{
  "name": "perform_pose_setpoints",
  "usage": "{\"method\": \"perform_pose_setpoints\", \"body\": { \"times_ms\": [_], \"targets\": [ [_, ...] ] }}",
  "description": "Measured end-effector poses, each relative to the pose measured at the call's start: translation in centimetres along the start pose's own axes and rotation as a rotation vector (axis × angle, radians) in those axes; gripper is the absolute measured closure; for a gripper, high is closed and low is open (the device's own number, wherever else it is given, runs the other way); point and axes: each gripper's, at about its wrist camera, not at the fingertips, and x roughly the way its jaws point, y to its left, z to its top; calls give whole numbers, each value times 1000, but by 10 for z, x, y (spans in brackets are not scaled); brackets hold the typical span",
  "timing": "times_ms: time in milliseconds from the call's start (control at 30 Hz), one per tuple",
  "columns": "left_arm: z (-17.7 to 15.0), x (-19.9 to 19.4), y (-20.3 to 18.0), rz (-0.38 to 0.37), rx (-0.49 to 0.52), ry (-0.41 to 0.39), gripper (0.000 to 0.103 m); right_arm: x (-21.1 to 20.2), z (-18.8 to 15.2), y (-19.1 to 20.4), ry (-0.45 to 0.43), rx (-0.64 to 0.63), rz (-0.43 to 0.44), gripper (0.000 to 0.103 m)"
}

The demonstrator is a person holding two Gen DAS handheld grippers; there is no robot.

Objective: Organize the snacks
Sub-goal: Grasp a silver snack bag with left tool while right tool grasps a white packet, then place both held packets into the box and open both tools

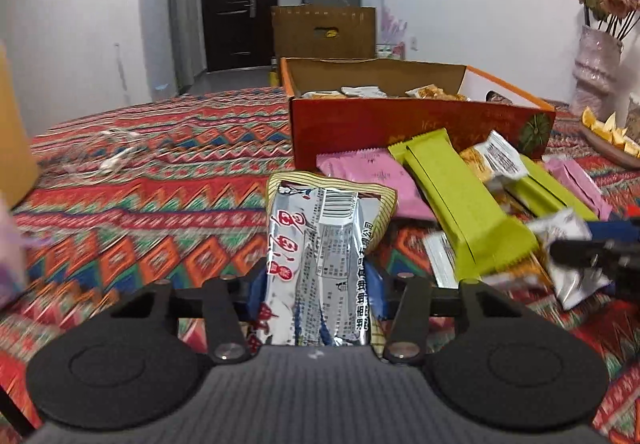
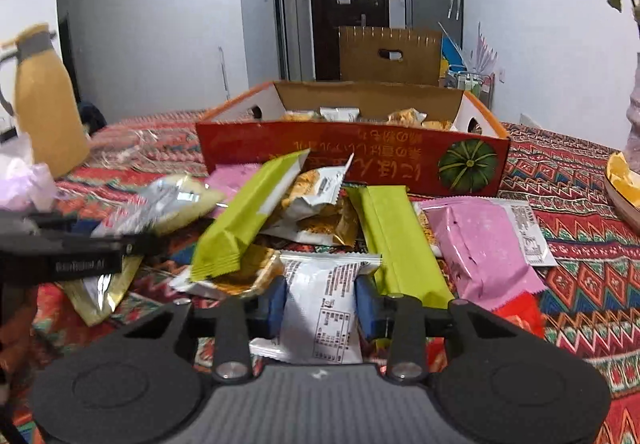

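In the left wrist view, the left gripper (image 1: pixel 316 284) has a silver snack packet (image 1: pixel 320 248) between its two blue fingers (image 1: pixel 256 294), and both pads press on the sides of the packet. The packet stands out forward from the fingers, with its barcode end far from the camera. Ahead of the fingers and to their right lies a heap of snacks on the patterned tablecloth (image 1: pixel 160 171): a long green bar wrapper (image 1: pixel 460 203), a pink packet (image 1: pixel 368 175) and some small white ones. Behind the heap stands the open orange box (image 1: pixel 420 123), with a few snacks already inside. At the right edge the other gripper comes into the picture, blurred.

In the right wrist view, the right gripper (image 2: pixel 322 308) pinches a small white packet (image 2: pixel 324 304); its blue fingers (image 2: pixel 276 308) are tight against both sides. Just ahead of the fingers is the same heap, with a green wrapper (image 2: pixel 396 240) to the right and a pink packet (image 2: pixel 476 240) further right. The orange box (image 2: pixel 352 159) stands beyond the heap. Far left of the fingers is a yellow jug (image 2: pixel 48 103).
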Motion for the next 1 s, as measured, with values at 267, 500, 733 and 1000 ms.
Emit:
{"method": "perform_pose_setpoints", "body": {
  "times_ms": [267,500,733,1000],
  "targets": [
    [-57,-116,-19,-72,-184,-13,54,-97,-29,-4,-81,23,112,67],
    [-84,-165,-52,-60,-175,2,54,-152,-72,-22,-68,39,88,67],
    [-76,-186,-75,-58,-128,-54,53,-181,-89,-41,-103,80,85,67],
    [-42,-181,-77,-85,-127,-96,53,-177,-78,-54,-119,107,146,67]
  ]
}}
